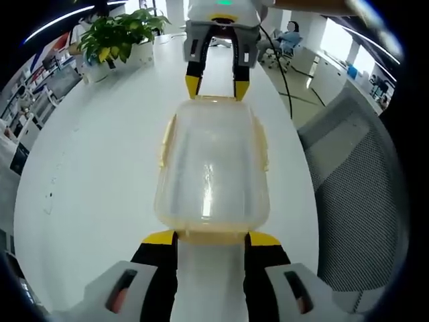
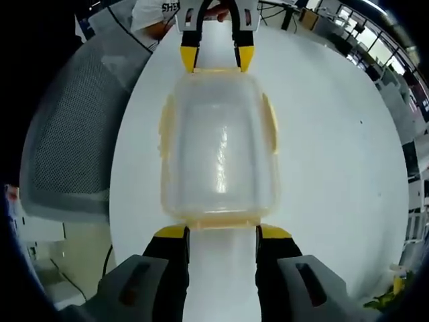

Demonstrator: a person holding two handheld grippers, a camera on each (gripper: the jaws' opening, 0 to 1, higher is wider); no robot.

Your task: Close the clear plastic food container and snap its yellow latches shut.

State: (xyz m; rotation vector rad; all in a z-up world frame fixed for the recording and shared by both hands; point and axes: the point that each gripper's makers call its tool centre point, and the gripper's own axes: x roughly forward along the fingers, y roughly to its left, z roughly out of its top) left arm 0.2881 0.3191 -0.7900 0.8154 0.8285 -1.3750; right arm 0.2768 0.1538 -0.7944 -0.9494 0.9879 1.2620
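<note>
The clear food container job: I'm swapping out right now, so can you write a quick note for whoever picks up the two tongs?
Left tongs: open, jaws either side of the container's near short end.
Right tongs: open, at the opposite short end, facing the left ones.
Clear container: on the white table, lid already resting on top.
Yellow latches: they run along both long sides and the ends; whether any has snapped cannot be told.
Left to do: press each latch down and check that all have clicked.
</note>
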